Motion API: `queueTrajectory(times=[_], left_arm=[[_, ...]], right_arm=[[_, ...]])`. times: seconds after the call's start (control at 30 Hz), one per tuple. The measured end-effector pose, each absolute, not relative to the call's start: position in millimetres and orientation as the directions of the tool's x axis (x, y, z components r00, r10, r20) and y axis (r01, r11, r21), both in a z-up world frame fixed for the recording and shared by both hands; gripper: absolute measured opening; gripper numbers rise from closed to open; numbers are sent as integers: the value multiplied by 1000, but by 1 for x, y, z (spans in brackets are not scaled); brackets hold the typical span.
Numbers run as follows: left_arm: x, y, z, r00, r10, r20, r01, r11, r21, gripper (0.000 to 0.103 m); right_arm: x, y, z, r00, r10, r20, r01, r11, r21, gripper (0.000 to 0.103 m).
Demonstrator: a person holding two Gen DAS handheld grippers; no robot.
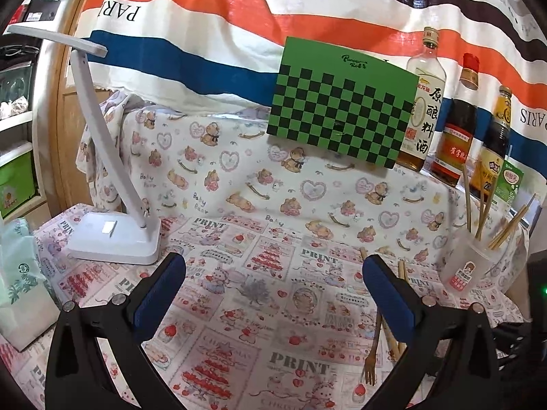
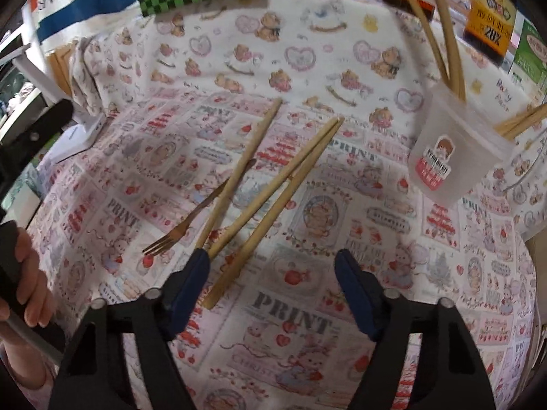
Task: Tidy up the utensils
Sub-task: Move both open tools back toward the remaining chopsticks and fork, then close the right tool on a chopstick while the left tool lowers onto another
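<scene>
chopsticks waited on the cloth

the printed tablecloth (image 2: 393, 273) carried everything. the plastic cup (image 2: 454, 157) stood at the right, already holding several sticks, likely the collecting spot. three loose chopsticks (image 2: 273, 205) and a small fork (image 2: 184, 229) lay crossed near the right gripper (image 2: 273, 283), whose jaws were apart, one stick's end between them, ungripped. the left gripper (image 1: 273, 294) hung released and empty, clear of the work.

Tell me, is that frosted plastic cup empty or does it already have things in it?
Not empty. The cup stands upright with several chopsticks sticking out of its top, seen in both views.
</scene>
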State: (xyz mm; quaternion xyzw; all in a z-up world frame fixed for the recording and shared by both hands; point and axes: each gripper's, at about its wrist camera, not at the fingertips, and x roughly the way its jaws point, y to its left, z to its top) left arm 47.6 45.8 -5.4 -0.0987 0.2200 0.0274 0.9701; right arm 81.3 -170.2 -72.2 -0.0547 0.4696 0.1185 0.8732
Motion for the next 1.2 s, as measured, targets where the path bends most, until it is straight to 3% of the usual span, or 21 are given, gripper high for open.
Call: queueTrajectory(times=[0.17, 0.27, 0.33, 0.67, 1.0, 1.2], left_arm=[[47, 44, -4, 902, -2, -432, -86, 979, -185, 103], [47, 43, -4, 901, -8, -434, -80, 979, -185, 103], [46, 43, -4, 902, -12, -432, -76, 980, -185, 103], [47, 40, -5, 897, -7, -442, -75, 983, -168, 103], [47, 37, -6, 897, -1, -443, -71, 987, -146, 103], [44, 32, -4, 903, 24, -429, -76, 992, -104, 103]], right_arm=[[80, -162, -82, 517, 146, -843, -270, 963, 1, 60], [78, -163, -80, 524, 155, -838, -267, 964, 12, 50], [77, -165, -77, 541, 149, -827, -258, 966, 6, 11], [61, -201, -66, 621, 149, -769, -186, 982, 40, 8], [12, -246, 10, 864, 182, -470, -177, 983, 54, 6], [1, -257, 22, 925, 174, -337, -165, 985, 58, 6]])
